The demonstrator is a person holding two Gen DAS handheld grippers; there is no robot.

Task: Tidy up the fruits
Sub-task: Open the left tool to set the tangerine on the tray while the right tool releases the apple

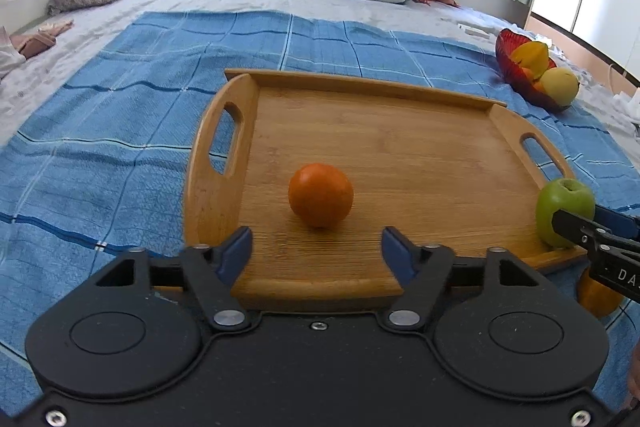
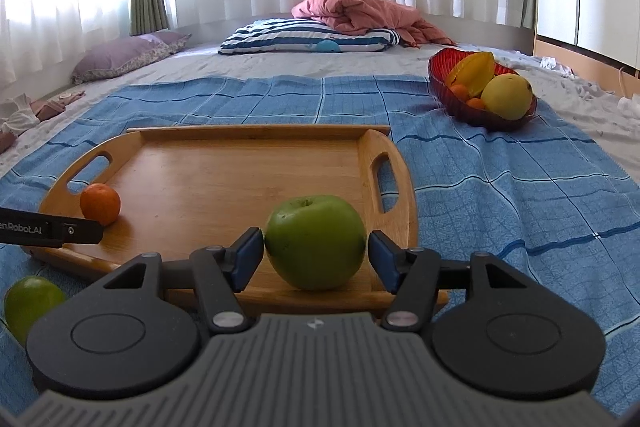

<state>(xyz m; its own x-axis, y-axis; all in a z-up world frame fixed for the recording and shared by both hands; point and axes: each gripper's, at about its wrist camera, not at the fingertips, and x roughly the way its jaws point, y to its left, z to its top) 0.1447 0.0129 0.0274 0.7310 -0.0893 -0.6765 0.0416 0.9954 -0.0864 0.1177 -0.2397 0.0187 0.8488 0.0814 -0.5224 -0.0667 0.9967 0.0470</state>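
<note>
A wooden tray lies on a blue checked cloth on the bed. An orange rests on the tray, just beyond the fingertips of my left gripper, which is open and touches nothing. A green apple stands near the tray's front right corner, between the blue pads of my right gripper. A thin gap shows beside the right pad, so the jaws are open around the apple. In the left wrist view the same apple is at the far right.
A red bowl with a starfruit, a yellow fruit and small oranges sits at the cloth's back right. A second green fruit lies on the cloth left of the tray's front. An orange fruit shows by the tray's right front corner. Pillows and a pink blanket lie far back.
</note>
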